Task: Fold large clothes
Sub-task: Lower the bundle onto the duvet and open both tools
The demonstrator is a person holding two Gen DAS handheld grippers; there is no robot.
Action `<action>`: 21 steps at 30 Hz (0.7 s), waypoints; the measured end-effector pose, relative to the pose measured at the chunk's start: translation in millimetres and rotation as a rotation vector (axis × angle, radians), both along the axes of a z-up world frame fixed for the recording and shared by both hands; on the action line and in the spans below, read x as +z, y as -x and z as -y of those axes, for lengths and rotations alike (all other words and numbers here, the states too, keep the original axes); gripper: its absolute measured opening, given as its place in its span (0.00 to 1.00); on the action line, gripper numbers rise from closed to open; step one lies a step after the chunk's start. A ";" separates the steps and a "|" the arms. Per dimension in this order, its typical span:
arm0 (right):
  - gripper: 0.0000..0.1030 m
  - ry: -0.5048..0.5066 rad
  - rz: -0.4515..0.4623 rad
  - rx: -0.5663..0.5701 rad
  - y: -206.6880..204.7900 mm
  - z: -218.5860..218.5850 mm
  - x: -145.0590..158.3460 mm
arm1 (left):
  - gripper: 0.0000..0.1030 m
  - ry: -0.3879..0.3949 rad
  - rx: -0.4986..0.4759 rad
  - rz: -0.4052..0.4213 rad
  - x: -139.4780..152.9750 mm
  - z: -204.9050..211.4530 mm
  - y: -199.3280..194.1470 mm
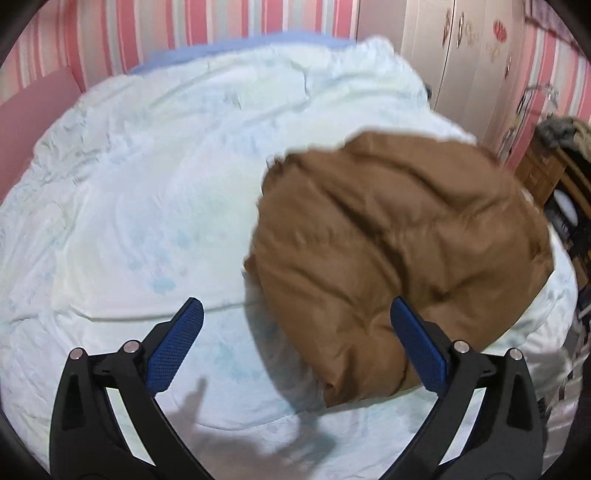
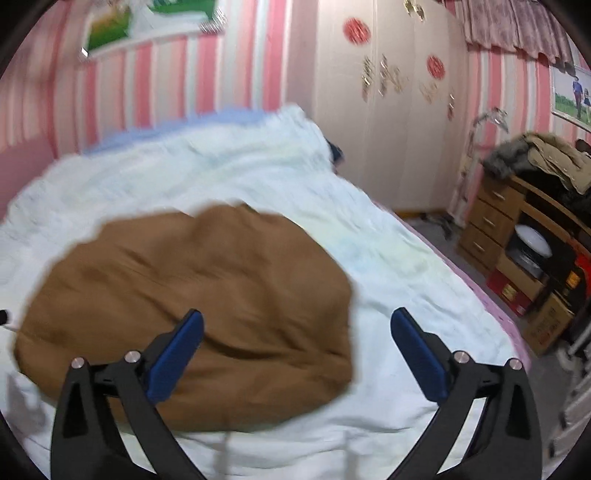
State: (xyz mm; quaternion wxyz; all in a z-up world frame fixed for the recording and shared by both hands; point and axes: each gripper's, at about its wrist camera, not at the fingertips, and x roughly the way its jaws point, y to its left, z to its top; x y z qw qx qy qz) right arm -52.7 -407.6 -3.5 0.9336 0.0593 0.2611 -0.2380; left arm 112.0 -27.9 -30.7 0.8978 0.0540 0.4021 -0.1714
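Garment: brown padded coat, bundled, is being rested on the white duvet, near its front edge.
Left gripper: being held spread wide, empty, over the coat's edge.
Right gripper: being held spread, empty, likely for regrasping.

We are finding no text that we can read. Red round stickers on the wardrobe doors and print on a cardboard box are showing too blurred to make out.
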 end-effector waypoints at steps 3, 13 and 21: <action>0.98 -0.052 0.058 0.056 -9.3 -39.3 15.2 | 0.97 0.024 0.006 0.046 27.0 2.0 12.6; 0.98 -0.107 0.068 0.202 -45.7 -161.8 55.8 | 0.97 -0.051 0.103 0.158 95.8 -64.0 51.6; 0.98 -0.124 -0.032 0.213 -55.4 -198.5 69.9 | 0.97 -0.029 0.186 0.187 112.8 -86.4 54.2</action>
